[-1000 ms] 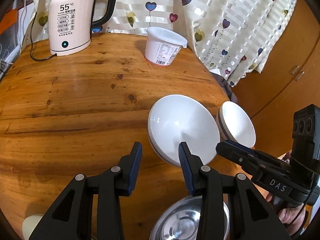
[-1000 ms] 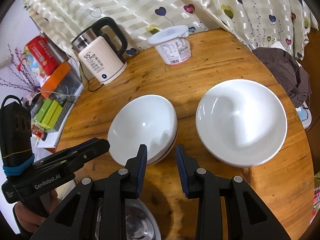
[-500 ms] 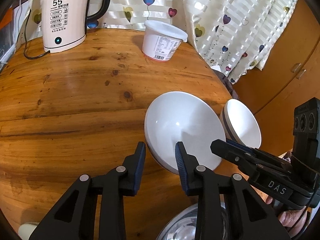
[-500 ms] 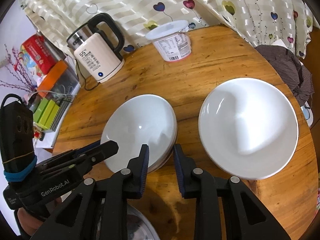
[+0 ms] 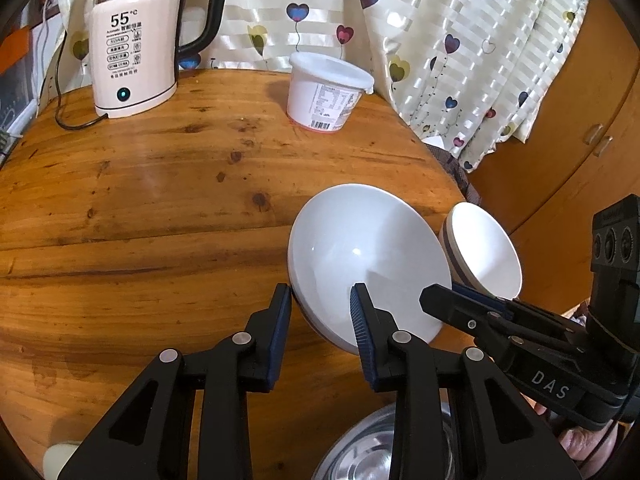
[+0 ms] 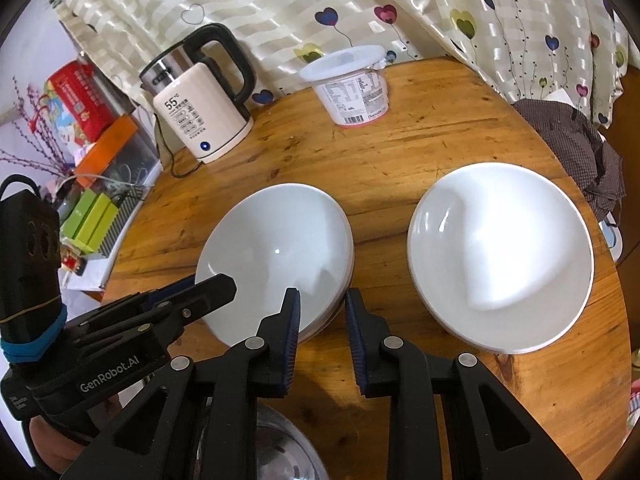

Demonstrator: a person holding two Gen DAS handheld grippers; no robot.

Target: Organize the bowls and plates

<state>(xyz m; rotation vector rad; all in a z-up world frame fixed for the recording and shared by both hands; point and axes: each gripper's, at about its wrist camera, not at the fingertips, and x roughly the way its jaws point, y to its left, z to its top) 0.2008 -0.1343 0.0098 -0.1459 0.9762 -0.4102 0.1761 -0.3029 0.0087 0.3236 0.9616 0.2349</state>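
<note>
While both grippers straddle the near rim of the same stack [image 5: 368,256] of white bowls, the coming lift turns on that rim: it runs crosswise between each pair of fingers. The left gripper [image 5: 320,312] takes the edge at about 7 o'clock of the stack, the right gripper [image 6: 320,312] at about 5 o'clock, so neither hand is nearer. Both sets of jaws have just been closing and stand narrow, with the rim between them (the pads look close, though firm contact cannot be told). The stack, glossy and shallow, sits mid-table [image 5: 140,200]; a wider white bowl [image 6: 500,256] lies apart at 3 o'clock of it.
</note>
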